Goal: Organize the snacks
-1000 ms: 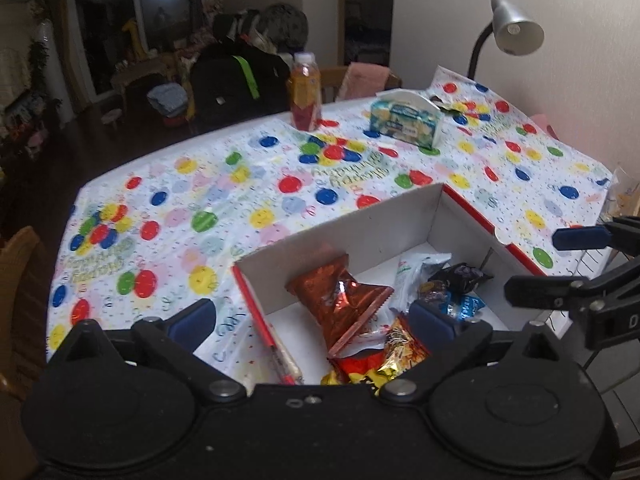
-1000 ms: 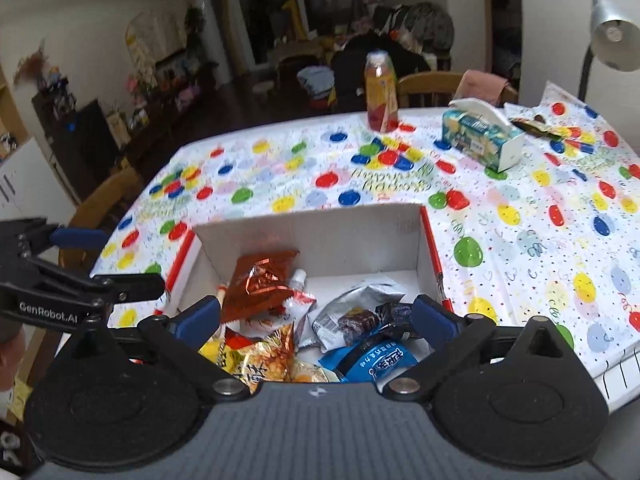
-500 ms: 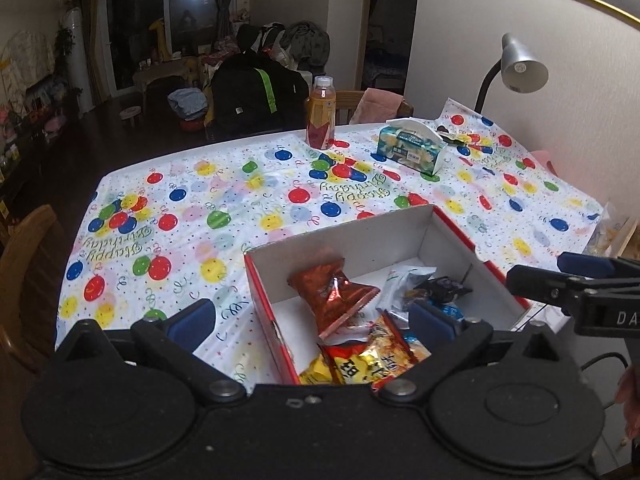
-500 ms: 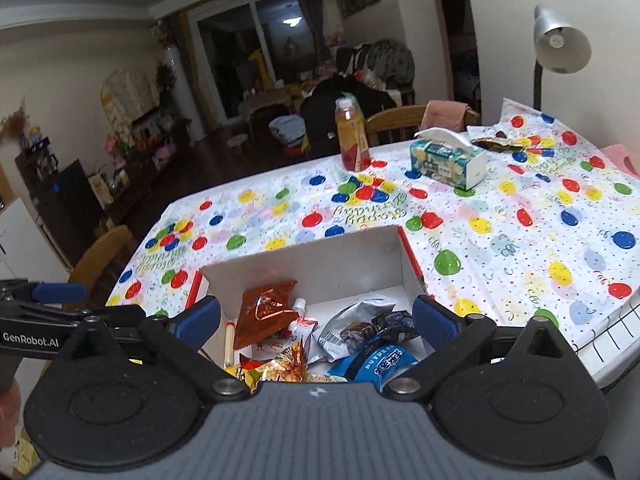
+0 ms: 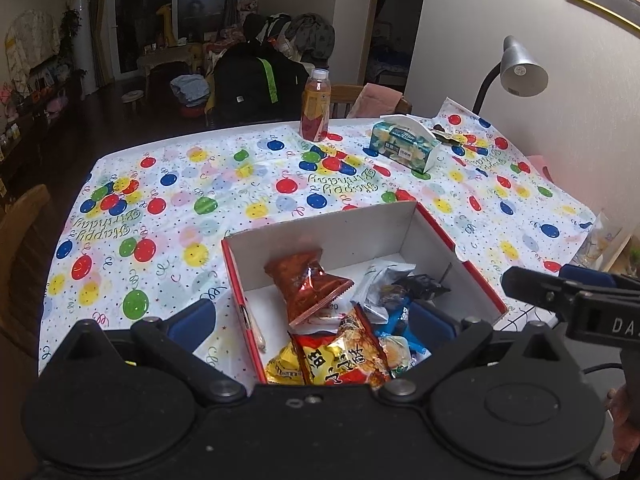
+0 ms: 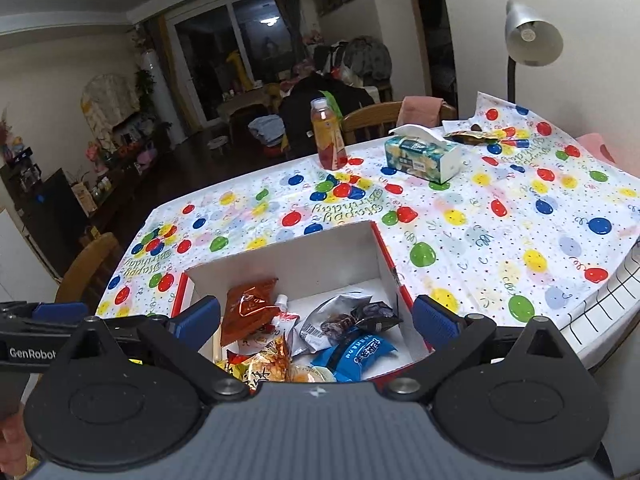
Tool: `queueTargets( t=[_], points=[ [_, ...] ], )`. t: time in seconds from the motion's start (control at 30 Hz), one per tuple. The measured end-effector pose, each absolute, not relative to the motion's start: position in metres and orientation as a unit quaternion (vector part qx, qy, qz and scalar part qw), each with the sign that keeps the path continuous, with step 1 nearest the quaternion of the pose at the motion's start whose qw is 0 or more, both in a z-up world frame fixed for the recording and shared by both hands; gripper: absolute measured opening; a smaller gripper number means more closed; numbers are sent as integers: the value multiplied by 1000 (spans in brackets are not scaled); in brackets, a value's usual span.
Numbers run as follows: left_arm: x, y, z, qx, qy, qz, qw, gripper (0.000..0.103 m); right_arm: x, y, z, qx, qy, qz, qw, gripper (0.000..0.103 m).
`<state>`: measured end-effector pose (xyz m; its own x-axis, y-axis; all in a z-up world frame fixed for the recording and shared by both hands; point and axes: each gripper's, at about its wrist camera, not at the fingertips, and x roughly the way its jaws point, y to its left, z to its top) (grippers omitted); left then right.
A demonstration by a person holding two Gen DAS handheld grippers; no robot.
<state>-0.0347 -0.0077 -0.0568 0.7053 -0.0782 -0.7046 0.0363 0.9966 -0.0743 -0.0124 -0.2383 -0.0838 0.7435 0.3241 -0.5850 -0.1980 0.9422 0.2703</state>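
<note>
**Loose packets in a shallow box: where the sorting could slip**

Both tools hover above the near edge of the desk (image 5: 168,216), jaws spread wide and empty. The left hand-held gripper (image 5: 310,322) and the right hand-held gripper (image 6: 318,316) each look down into the open red-edged box (image 5: 336,228), which sits directly ahead of and below their fingertips. The snacks lie inside it: an orange-brown foil packet (image 5: 308,284) leaning toward the far wall, a red and yellow packet (image 5: 340,360) nearest the left tool, a blue packet (image 6: 356,354) nearest the right tool, and a silver and dark packet (image 6: 340,318) between them.

The packets overlap, so a grasp aimed at one would likely pinch the edge of a neighbour and drag both up. Foil is slick and puffed with air; a shallow bite on a corner could let a packet slide out and fall back, or over the low wall. The box looks light, and a finger catching its rim might shove it across the balloon-print cloth or toward the desk's near edge.

With both tools over the same small opening, they could knock into each other if they descend together.

Well beyond the box stand a juice bottle (image 5: 316,106) and a tissue box (image 5: 404,148), with a lamp (image 5: 520,68) at the far right; none blocks the reach
</note>
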Motion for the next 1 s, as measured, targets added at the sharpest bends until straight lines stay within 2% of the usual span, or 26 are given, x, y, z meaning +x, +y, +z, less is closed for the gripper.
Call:
queueTargets(
  t=[1.0],
  points=[
    [-58, -9, -56, -27, 383, -34, 923, 103, -43, -234, -80, 106, 306, 121, 938, 103]
  ],
)
